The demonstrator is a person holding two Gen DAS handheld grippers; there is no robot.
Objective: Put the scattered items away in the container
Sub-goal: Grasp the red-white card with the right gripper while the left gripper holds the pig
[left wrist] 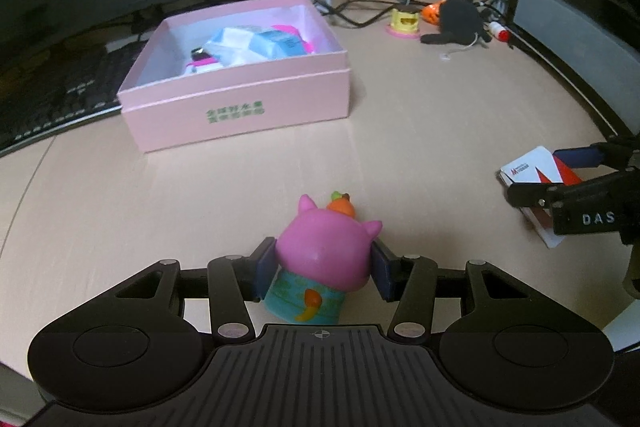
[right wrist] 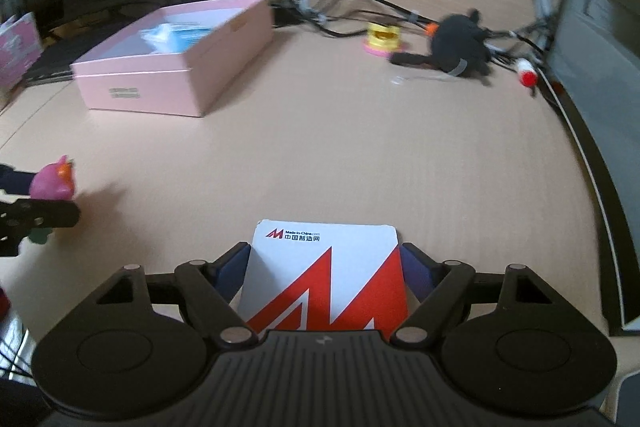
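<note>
Two grippers each hold something above the pale wooden bench (left wrist: 400, 115). The left gripper (left wrist: 322, 267) has its jaws closed against the head of a pink rubber pig figurine with a teal base (left wrist: 320, 259). The right gripper (right wrist: 324, 275) clamps a white-and-red printed card box (right wrist: 326, 283) by its sides. Farther back stands the open pink cardboard box (left wrist: 240, 107), already holding blue-and-white packets (left wrist: 256, 45).

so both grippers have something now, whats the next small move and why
Probably carry the pink pig toy forward and left to above the pink box. The left gripper is shut on it, the box is open with room among the packets, and the right gripper, shut on the card deck, can follow.
</note>
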